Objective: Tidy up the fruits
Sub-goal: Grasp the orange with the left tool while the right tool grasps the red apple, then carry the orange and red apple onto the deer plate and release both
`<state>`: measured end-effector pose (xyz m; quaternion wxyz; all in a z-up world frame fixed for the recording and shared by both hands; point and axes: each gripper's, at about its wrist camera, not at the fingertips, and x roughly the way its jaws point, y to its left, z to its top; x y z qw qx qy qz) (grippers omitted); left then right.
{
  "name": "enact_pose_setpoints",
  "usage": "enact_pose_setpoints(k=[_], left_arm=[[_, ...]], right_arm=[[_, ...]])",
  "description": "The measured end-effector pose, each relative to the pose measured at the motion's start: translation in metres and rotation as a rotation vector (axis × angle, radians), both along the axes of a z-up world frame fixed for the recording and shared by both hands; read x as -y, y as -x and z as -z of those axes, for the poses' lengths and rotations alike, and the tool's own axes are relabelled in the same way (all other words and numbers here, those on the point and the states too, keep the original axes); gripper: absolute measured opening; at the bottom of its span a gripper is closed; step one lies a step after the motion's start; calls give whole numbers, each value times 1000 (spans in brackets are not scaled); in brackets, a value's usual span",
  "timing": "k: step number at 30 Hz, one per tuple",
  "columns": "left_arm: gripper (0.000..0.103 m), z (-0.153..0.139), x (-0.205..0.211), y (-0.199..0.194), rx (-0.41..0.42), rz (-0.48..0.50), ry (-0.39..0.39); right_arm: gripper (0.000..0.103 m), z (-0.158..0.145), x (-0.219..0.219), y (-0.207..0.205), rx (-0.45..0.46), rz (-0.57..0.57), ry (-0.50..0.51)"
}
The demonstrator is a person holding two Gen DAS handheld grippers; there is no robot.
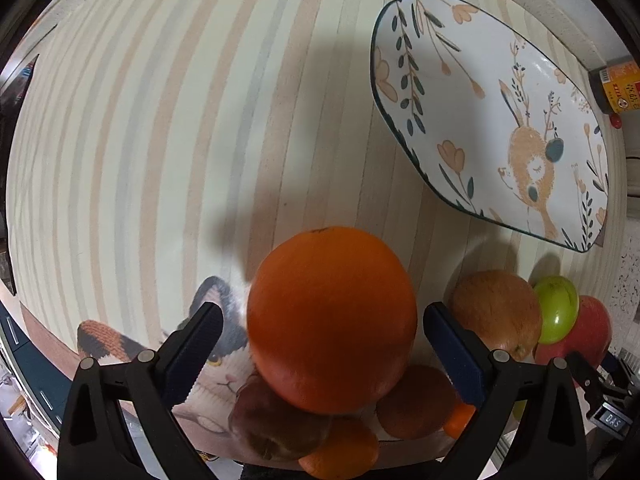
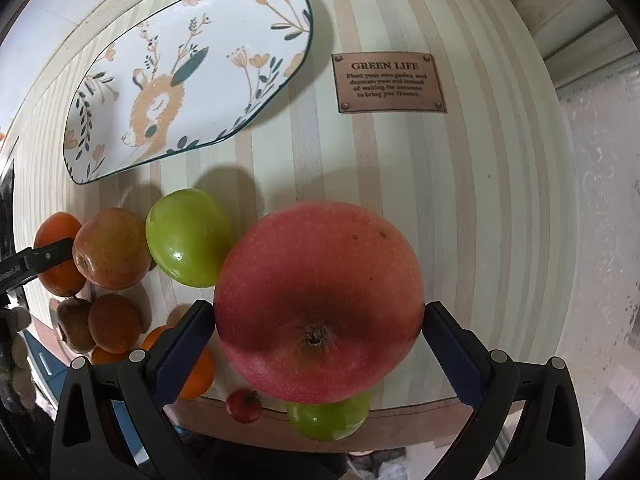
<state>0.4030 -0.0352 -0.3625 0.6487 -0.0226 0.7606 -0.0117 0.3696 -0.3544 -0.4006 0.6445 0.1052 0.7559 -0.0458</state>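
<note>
My left gripper (image 1: 322, 316) stands around a large orange (image 1: 332, 320), which sits between its fingers; the left finger (image 1: 200, 344) stands off it, so the hold is unclear. My right gripper (image 2: 318, 320) is shut on a big red apple (image 2: 320, 300), its blue pads touching both sides. A white oval plate with a deer pattern (image 1: 492, 92) lies empty on the striped cloth; it also shows in the right wrist view (image 2: 224, 20). Several other fruits lie loose: a yellow-red apple (image 2: 110, 254), a green apple (image 2: 188, 238), small oranges (image 2: 114, 322).
A brown fruit (image 1: 276, 424) and oranges (image 1: 416, 404) lie under the left gripper. Another green apple (image 2: 328, 420) and a tiny red fruit (image 2: 244, 406) sit near the table's front edge. A "GREEN LIFE" label (image 2: 388, 82) is on the cloth. A dark jar (image 1: 618, 88) stands far right.
</note>
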Motion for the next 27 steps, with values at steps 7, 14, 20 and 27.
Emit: enact_pose_setpoints(k=[7, 14, 20, 27], left_arm=[[95, 24, 4, -7, -17, 8, -3], [75, 43, 4, 0, 4, 1, 3], [75, 38, 1, 22, 32, 27, -31], [75, 5, 14, 28, 89, 62, -11]], right_arm=[[103, 4, 1, -8, -32, 7, 11], [103, 6, -6, -12, -14, 7, 15], [103, 1, 7, 1, 9, 61, -37], [103, -12, 15, 0, 51, 106, -92]])
